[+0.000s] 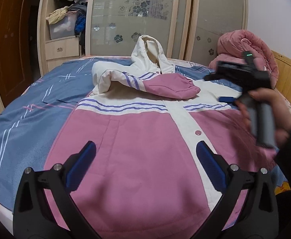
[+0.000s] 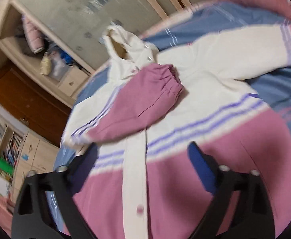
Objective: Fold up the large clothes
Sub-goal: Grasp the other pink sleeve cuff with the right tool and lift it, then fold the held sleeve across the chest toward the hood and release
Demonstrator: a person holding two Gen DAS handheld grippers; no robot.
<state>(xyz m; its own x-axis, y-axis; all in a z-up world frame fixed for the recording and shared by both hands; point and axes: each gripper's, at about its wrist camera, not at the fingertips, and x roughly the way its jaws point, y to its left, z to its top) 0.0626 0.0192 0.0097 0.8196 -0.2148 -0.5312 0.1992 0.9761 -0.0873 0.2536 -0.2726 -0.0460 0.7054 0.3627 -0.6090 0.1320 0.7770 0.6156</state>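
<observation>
On the bed point(image 1: 25, 107) I see the jacket point(image 1: 141, 139) spread flat, one sleeve point(image 1: 173, 87) folded across its chest; my left gripper point(image 1: 145, 161) hovers spread and empty. Only my right gripper point(image 2: 143, 159) view, fingers apart, shows the other sleeve point(image 2: 245, 47) outstretched

**Count: what's on and around the bed**

- Jackets laid out flat: 1, a pink-and-white hooded jacket point(image 1: 145, 139).
- Sleeves on it: 2. One sleeve point(image 1: 171, 87) lies folded across the chest, the other sleeve point(image 2: 245, 45) is stretched out sideways.
- Hoods: 1, the white hood point(image 1: 149, 49).
- Purple stripes: 3 per band across the chest.
- Pink snap buttons seen on the front placket: 2 in the left wrist view.
- Other bundled garments on the bed: 1, a pink padded coat point(image 1: 245, 47), far corner.
- Beds: 1, the bed point(image 1: 25, 103) w/ blue sheet.
- Hand-held grippers: 2, the left hand-held gripper point(image 1: 145, 167) and right hand-held gripper point(image 2: 143, 171), 2 blue fingers each.
- Hands in view: 1, the right hand point(image 1: 265, 111).
</observation>
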